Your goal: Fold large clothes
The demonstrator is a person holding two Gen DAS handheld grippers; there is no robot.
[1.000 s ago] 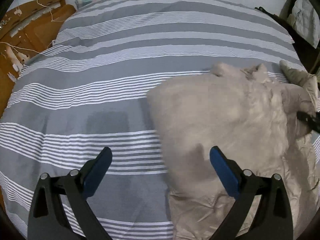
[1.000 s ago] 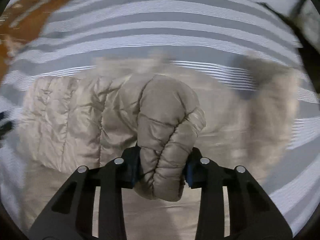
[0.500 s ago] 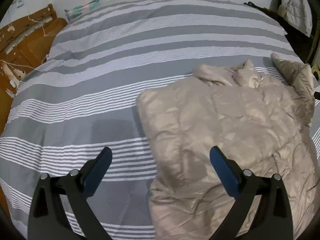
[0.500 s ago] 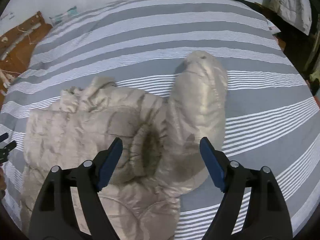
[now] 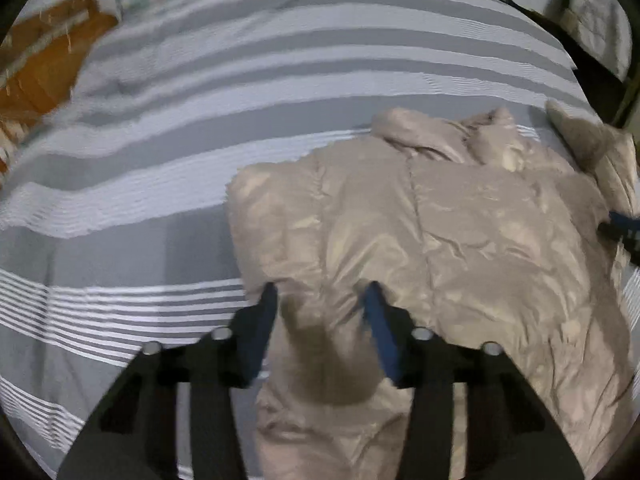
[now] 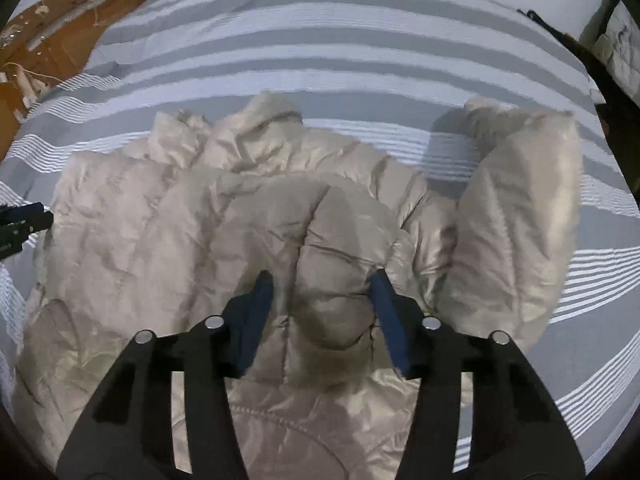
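**Desk:** Progress on the fold?

**Operator:** Jacket spread on the striped bed, beige and puffy, collar at the far side. From my left camera its left edge looks turned in already, though I judge that from the straight, thick border. On the right, one sleeve is flung out across the stripes, not yet laid over the body. I'd call it early to middle: sleeve, then the lengthwise folds remain.

**Desk:** And the tongs?

**Operator:** My left gripper has its jaws partly drawn in around a hump of quilting near the left hem; whether they truly pinch it, I cannot tell. My right gripper likewise straddles a raised bulge at mid-jacket, blue pads beside the cloth, grip unclear.

**Desk:** Any containers?

**Operator:** None visible; only a wooden headboard far left.
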